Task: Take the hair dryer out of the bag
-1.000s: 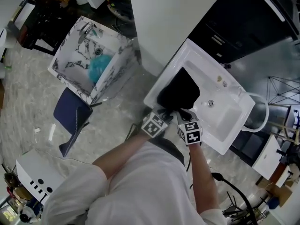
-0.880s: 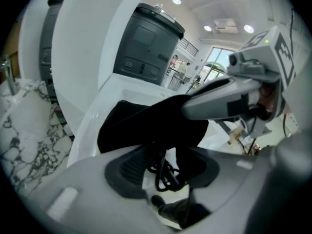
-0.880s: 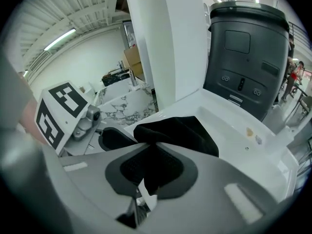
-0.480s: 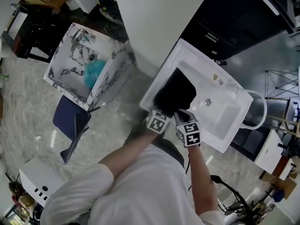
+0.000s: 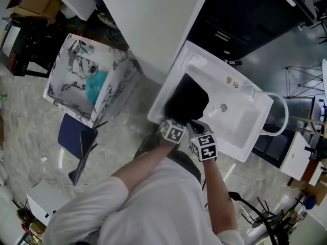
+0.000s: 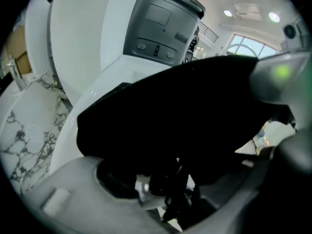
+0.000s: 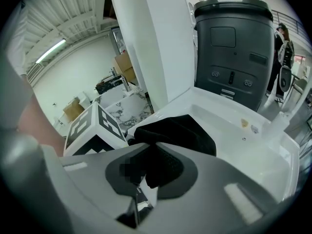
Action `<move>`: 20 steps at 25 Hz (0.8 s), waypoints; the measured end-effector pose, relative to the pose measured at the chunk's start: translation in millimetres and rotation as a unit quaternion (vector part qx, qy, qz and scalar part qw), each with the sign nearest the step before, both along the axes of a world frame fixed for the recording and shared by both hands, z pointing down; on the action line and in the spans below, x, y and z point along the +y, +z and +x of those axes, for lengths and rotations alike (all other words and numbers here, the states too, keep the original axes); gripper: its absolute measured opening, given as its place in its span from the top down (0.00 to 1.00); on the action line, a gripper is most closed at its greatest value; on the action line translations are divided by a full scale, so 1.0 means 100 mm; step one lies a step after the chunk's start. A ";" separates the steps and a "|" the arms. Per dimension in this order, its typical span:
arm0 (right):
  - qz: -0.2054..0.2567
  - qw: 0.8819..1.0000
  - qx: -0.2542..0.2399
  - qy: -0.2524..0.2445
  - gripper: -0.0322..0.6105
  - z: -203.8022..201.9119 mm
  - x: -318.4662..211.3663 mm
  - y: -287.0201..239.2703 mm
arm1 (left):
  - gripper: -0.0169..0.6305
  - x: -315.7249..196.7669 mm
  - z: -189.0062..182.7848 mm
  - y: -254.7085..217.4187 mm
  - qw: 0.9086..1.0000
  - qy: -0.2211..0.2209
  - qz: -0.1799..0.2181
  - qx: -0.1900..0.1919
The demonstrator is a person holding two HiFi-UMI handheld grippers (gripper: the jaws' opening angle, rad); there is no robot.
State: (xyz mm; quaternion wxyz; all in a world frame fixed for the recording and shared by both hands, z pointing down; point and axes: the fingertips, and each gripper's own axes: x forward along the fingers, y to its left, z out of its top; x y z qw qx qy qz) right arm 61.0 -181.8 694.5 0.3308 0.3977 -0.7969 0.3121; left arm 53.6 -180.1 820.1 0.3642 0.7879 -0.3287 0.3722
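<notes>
A white rectangular basin unit stands on a pale grey marbled floor. Behind the basin rise a broad white column and a dark upright cabinet. Left of the basin sit a white marble-patterned tub and a navy blue panel. Far beyond the basin's left side, a ceiling strip light glows.

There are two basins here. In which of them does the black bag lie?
The black bag lies in the plain white basin, at the right in the head view. The other, marble-patterned basin holds a teal thing.
</notes>
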 end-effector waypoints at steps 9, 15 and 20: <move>-0.004 1.000 0.006 0.011 0.89 0.08 -0.06 0.06 | 0.58 -0.06 -0.05 -0.08 0.999 0.016 -0.022 0.026; 0.001 1.000 -0.002 0.016 0.81 0.11 -0.17 0.06 | 0.60 -0.15 -0.11 -0.42 0.994 -0.003 -0.056 0.096; 0.003 1.000 -0.004 0.021 0.75 0.12 -0.20 0.07 | 0.60 -0.08 -0.21 -0.57 0.988 -0.017 -0.087 0.124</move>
